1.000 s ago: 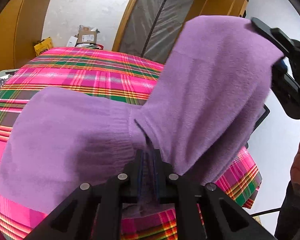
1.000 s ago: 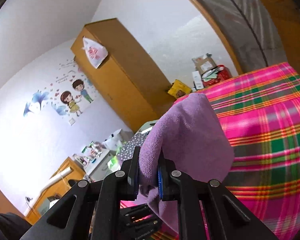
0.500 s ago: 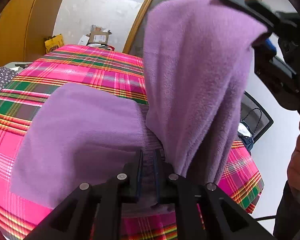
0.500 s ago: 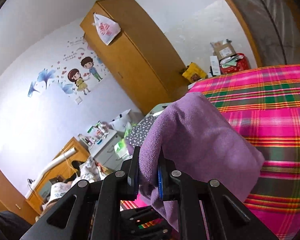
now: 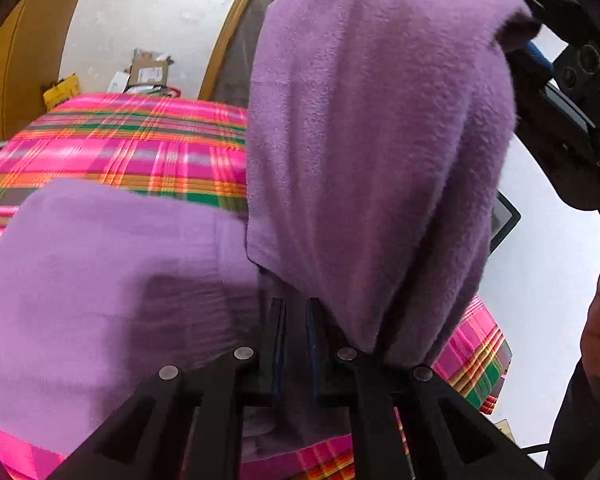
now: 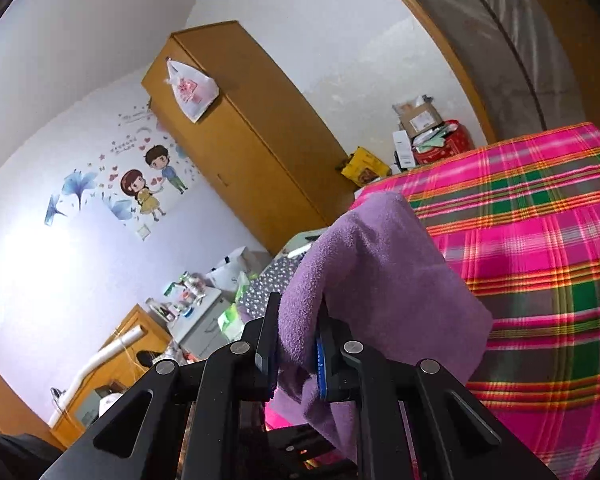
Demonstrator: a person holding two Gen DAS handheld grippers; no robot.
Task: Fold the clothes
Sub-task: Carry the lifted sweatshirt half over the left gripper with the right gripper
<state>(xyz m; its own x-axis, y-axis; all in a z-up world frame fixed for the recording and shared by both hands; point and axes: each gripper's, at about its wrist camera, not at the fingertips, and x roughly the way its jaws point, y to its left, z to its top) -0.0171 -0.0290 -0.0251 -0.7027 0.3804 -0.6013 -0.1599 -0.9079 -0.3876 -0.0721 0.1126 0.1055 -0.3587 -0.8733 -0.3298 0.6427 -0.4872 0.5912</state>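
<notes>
Left gripper (image 5: pixel 296 320) fingers clamp the purple sweater (image 5: pixel 100 280) at the plaid bed's (image 5: pixel 140 148) near edge; right gripper (image 6: pixel 298 336) fingers, clamped too, hold one end lifted above the bed.

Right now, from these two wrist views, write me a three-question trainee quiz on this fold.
1. True or false: the right gripper is shut on the purple garment.
2. What lies under the garment? A) bare wood B) pink plaid cloth C) white sheet
3. In the left wrist view, where do the left gripper jaws clamp the garment: on the raised part, or low, near the plaid surface?

Key: 1 true. 2 B. 3 Low, near the surface; the raised part hangs from the right gripper, top right.
</notes>
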